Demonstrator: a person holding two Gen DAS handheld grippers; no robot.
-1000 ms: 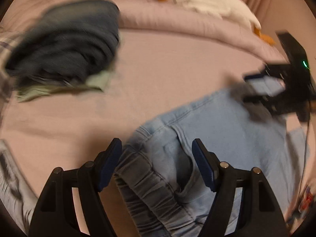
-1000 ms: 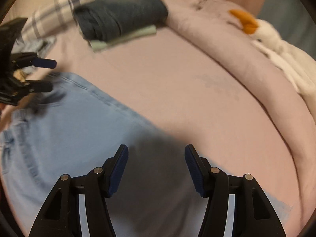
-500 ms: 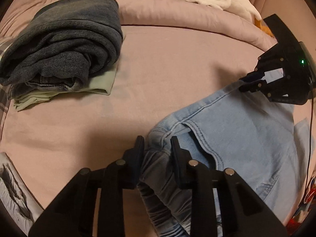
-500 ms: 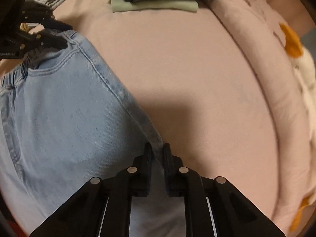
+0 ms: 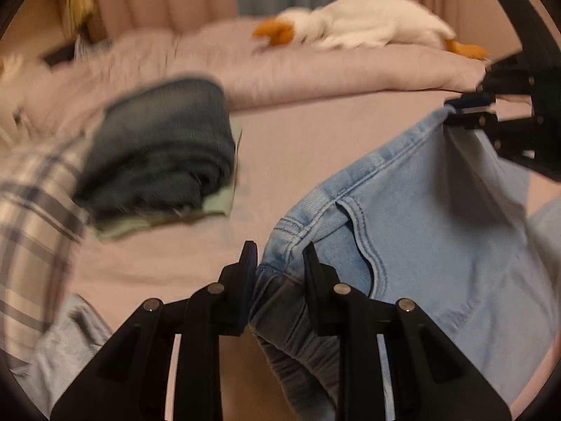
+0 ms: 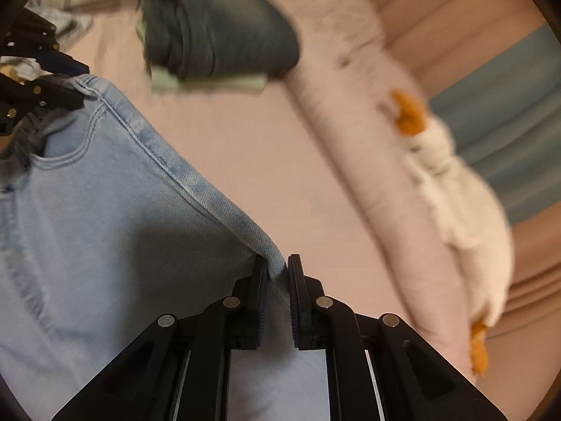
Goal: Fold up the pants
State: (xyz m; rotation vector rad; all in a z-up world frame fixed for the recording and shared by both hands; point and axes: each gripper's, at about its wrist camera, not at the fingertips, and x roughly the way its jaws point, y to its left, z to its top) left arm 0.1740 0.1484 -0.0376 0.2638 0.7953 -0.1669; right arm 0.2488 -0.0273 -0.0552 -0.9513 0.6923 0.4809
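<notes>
Light blue jeans [image 5: 438, 210] hang stretched between my two grippers above the pink bed sheet [image 5: 301, 147]. My left gripper [image 5: 280, 263] is shut on the gathered waistband corner, beside a front pocket. My right gripper [image 6: 277, 270] is shut on the side seam of the jeans [image 6: 87, 228], further down the leg. In the left wrist view the right gripper [image 5: 466, 112] pinches the denim edge at the far right. In the right wrist view the left gripper [image 6: 59, 84] shows at the upper left on the waistband. The lower legs of the jeans are out of view.
A folded stack of dark jeans [image 5: 157, 151] on a pale green garment lies on the sheet; it also shows as the dark stack [image 6: 217, 31]. Plaid cloth [image 5: 31, 210] and a grey garment [image 5: 66, 343] lie at the left. A plush goose [image 5: 368, 24] rests on the rolled pink duvet [image 5: 315, 66].
Both grippers went from open to shut on the jeans, the left on the waistband, the right on the side seam. Both have since risen, lifting that edge off the sheet.
</notes>
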